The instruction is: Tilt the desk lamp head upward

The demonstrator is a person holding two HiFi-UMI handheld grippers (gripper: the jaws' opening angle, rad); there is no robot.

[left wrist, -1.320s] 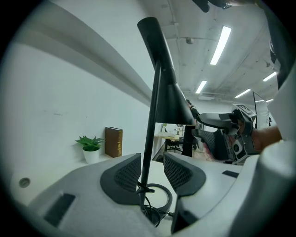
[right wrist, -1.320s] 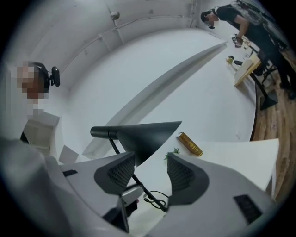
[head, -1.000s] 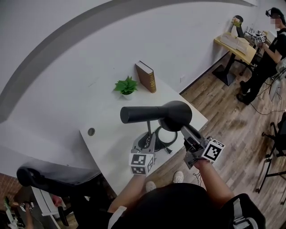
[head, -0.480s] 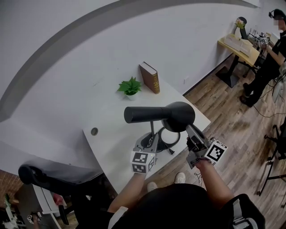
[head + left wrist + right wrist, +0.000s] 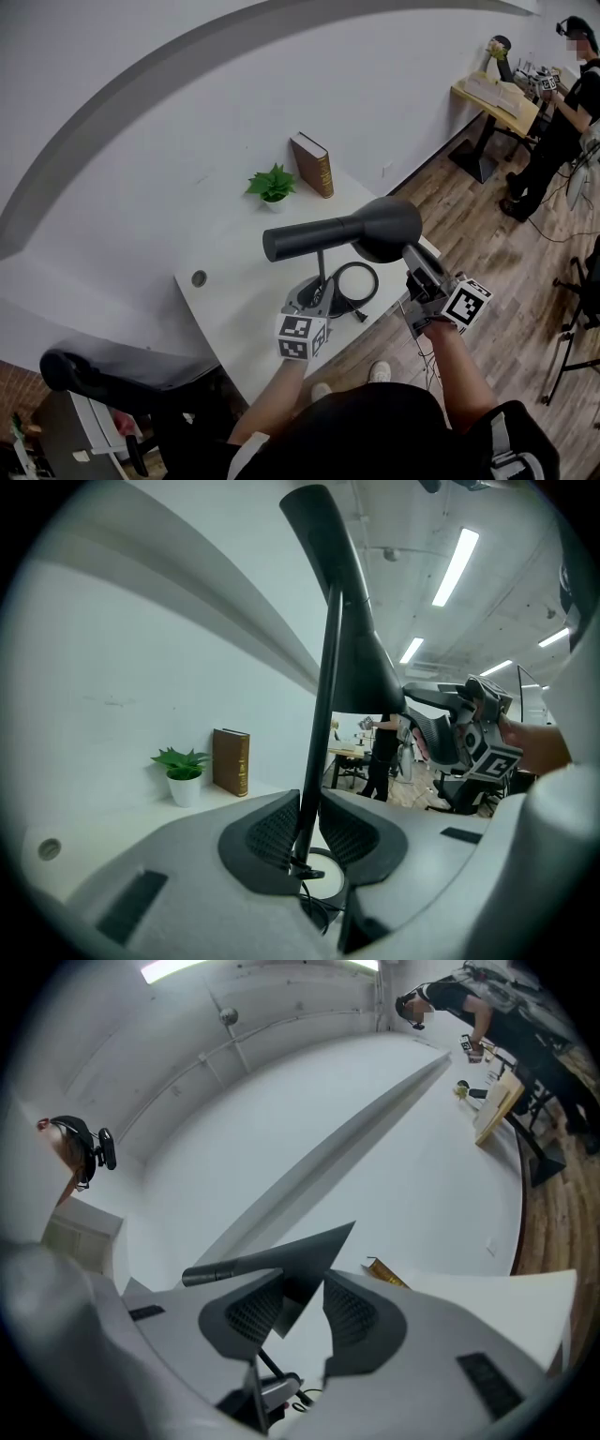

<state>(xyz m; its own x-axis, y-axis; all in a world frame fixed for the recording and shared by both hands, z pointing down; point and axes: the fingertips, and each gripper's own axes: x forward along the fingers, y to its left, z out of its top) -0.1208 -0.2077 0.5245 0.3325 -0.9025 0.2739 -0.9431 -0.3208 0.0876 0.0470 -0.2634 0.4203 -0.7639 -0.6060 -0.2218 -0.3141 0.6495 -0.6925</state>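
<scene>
Our right gripper (image 5: 413,256) jaws have just closed on the lamp head (image 5: 380,228) rim, raising it above the worktop (image 5: 225,281). Our left gripper (image 5: 313,292) jaws pinch the stem (image 5: 321,267). We judge the tilt underway.

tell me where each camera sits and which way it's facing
Head view: on the person's head, steeply down at the desk; forearms, left tongs, right tongs show.
Left gripper view: on the left tongs, along them at the clamped lamp stem.
Right gripper view: on the right tongs, upward at the lamp head between them.
Shared: head and left gripper views both show plant and book.
</scene>
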